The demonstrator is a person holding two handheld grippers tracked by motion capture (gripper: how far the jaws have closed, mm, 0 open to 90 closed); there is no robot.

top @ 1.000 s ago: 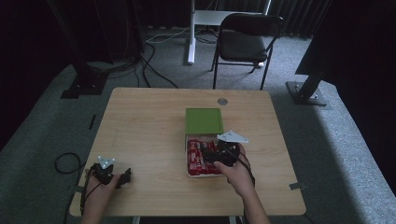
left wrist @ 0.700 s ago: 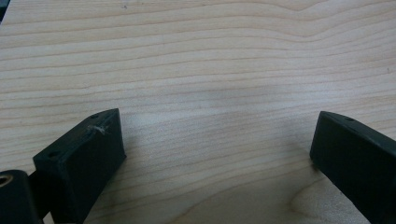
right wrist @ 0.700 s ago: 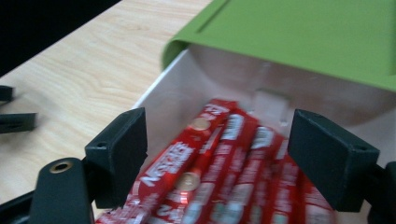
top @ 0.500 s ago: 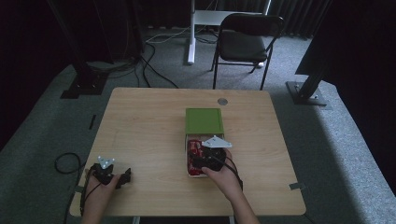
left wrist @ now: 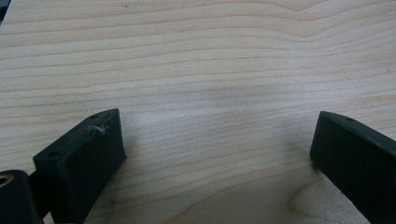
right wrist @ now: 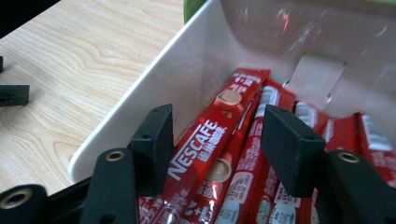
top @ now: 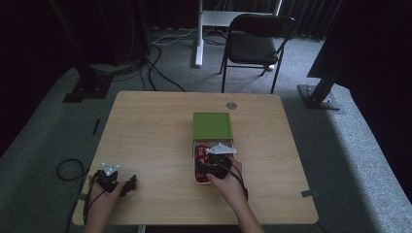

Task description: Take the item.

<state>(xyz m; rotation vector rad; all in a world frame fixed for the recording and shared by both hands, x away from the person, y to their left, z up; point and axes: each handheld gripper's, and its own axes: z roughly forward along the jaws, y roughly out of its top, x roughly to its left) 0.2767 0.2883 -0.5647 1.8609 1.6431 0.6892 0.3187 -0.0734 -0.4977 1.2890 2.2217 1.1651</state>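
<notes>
Pale wood-grain table [top: 155, 126]: your right gripper [right wrist: 215, 135] straddles glossy red "NESCAFE" sticks [right wrist: 205, 149] inside the white box [right wrist: 140, 102], jaws apart; your left gripper [left wrist: 217, 140] gapes empty.

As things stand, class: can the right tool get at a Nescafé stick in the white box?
Probably yes. The right tool is open, inside the white box, its jaws straddling a Nescafé stick; nothing lies between them.

- Left of the box [top: 214, 145], bare table [top: 150, 136] lies open to the left gripper [top: 127, 185].
- Inside the box, sachets [right wrist: 219, 154] crowd the floor; white walls hem the right gripper [right wrist: 215, 135].
- Green lid [top: 212, 125] blocks the box's far side.
</notes>
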